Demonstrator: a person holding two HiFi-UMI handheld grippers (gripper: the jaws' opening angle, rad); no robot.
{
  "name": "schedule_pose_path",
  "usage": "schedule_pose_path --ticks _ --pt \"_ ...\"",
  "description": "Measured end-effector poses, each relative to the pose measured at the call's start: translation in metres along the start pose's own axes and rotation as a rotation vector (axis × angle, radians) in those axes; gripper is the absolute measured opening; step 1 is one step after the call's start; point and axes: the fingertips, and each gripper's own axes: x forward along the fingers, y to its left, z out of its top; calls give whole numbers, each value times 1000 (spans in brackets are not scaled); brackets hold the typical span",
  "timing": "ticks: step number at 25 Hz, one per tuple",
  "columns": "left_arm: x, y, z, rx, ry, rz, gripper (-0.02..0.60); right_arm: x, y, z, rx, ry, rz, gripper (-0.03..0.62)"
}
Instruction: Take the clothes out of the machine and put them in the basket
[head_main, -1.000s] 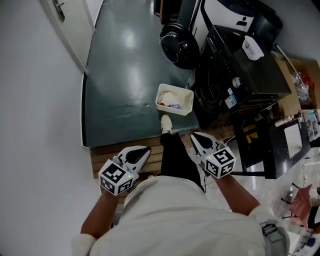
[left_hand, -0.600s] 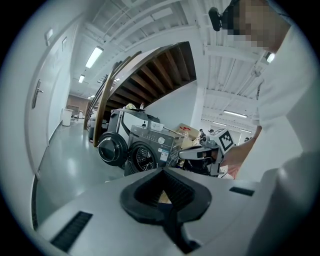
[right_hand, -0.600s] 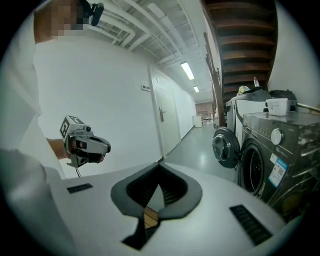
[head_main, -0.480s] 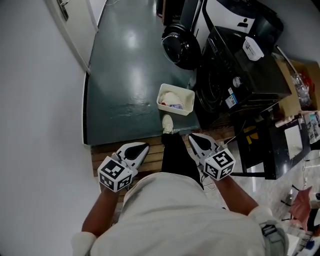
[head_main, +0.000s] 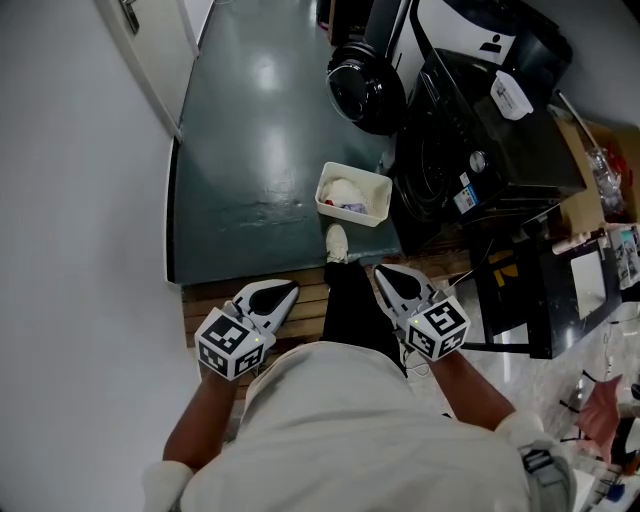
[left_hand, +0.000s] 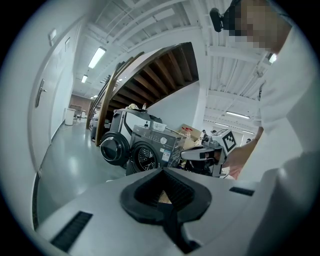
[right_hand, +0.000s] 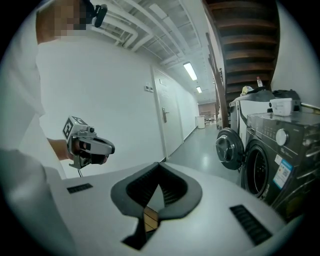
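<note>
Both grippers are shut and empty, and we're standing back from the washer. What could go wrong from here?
1. The basket sits just ahead of the shoe; a step forward might kick it.
2. The open door juts out near the basket, so a reaching arm might strike it.
3. The left gripper and right gripper are shut; unless opened first, they would likely push laundry rather than grasp it.

holding left gripper (head_main: 284, 292) and right gripper (head_main: 384, 274) side by side, well apart, tips angled toward each other; jaws of both pressed together on nothing; left forearm (head_main: 195, 428) and right forearm (head_main: 478, 392) bent behind them.
</note>
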Motion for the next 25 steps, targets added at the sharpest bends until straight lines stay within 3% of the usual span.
schedule_pose_path --ticks 25 --pt "-10 2 -17 -30 16 6 -3 11 19 0 -24 9 48 5"
